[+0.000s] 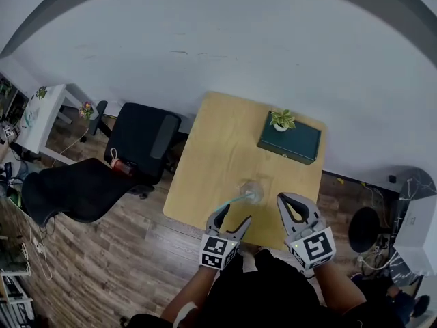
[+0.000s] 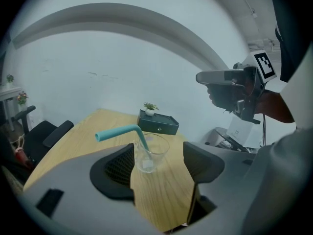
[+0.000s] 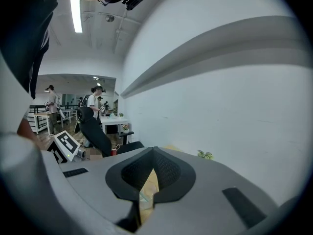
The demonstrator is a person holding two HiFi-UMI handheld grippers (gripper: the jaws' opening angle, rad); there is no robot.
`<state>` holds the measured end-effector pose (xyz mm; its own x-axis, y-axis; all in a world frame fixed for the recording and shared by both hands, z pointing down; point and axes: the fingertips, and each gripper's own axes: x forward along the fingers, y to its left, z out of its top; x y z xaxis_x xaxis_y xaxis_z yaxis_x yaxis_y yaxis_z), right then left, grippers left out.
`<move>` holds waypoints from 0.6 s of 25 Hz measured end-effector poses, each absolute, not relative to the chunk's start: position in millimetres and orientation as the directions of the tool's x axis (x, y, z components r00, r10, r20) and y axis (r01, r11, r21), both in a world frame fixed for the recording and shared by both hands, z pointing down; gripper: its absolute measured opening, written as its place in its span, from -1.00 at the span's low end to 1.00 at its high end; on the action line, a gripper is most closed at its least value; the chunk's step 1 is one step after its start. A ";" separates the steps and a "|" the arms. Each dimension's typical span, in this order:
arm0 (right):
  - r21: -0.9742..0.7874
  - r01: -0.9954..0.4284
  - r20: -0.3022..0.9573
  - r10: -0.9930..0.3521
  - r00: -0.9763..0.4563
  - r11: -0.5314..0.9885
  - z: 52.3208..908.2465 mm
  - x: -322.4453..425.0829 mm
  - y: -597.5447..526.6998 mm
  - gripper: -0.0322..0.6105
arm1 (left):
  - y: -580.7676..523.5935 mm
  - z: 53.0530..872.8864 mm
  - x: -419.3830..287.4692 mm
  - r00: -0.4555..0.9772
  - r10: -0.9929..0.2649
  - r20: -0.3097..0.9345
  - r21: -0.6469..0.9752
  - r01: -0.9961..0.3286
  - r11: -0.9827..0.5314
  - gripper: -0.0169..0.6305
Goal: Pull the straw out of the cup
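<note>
A clear cup (image 1: 251, 191) stands on the wooden table (image 1: 218, 142) near its front edge. A teal bent straw (image 1: 234, 199) sticks out of it, leaning left. My left gripper (image 1: 234, 214) is open just short of the cup, below the straw's free end. In the left gripper view the cup (image 2: 150, 153) and straw (image 2: 120, 131) lie ahead between the spread jaws of the left gripper (image 2: 159, 163), untouched. My right gripper (image 1: 285, 200) hovers right of the cup, jaws together. Its own view shows the right gripper (image 3: 152, 151) shut on nothing, a sliver of cup (image 3: 145, 199) below.
A dark green box (image 1: 289, 139) with a small potted plant (image 1: 281, 119) sits at the table's far right. A black office chair (image 1: 136, 145) stands left of the table, a white side table (image 1: 44, 115) beyond it. The wall runs behind.
</note>
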<state>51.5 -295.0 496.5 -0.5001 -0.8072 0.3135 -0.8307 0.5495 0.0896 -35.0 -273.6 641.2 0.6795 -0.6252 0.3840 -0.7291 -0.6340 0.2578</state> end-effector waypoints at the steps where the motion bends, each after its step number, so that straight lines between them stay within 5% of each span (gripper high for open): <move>1: 0.085 -0.826 0.318 -0.800 -0.508 0.558 498.6 51.9 -297.0 -0.84 | -277.0 640.5 -34.6 0.670 -0.636 0.382 0.261 -0.738 -0.622 0.06; 15: 0.054 -0.791 0.338 -0.757 -0.559 0.609 513.3 69.0 -303.2 -0.84 | -301.6 643.1 -18.1 0.611 -0.689 0.389 0.243 -0.790 -0.563 -0.04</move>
